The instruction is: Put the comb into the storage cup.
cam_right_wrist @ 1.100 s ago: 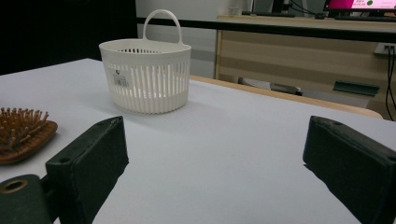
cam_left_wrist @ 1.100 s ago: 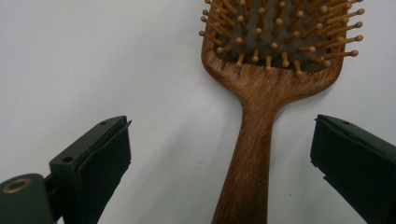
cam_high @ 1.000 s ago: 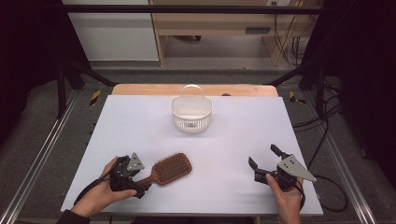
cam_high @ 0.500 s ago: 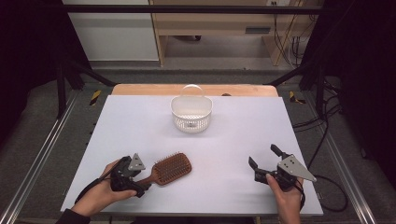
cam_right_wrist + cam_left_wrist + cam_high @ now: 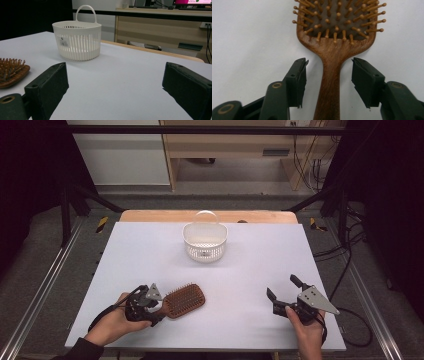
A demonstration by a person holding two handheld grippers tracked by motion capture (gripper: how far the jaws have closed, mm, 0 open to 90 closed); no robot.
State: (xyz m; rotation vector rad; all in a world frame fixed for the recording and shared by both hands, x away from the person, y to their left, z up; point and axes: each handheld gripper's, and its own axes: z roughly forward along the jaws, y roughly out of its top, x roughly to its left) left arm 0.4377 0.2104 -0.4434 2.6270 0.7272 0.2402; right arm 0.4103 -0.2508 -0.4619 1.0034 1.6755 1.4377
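Down at the near left of the surface (image 5: 150,250), the left gripper (image 5: 328,77) had its fingers (image 5: 298,82) on either side of the wooden handle of the hairbrush (image 5: 332,75) — they had just been closing in, yet a gap showed between each pad and the handle, so nothing was gripped. From the high view the left gripper (image 5: 156,306) lay low in the person's left hand (image 5: 116,322), pointing right along the hairbrush (image 5: 184,300), which rested flat with its bristles up, its head toward the middle of the surface. Over at the near right, the right gripper (image 5: 282,287) sat in the right hand (image 5: 305,332) with its fingers (image 5: 47,87) spread wide around bare surface — holding nothing, and well apart from the brush. Farther out, near the far edge and about midway across, stood the white slatted basket (image 5: 204,241), upright, its handle raised; from the right gripper view the basket (image 5: 78,40) rose beyond the brush's bristled head.
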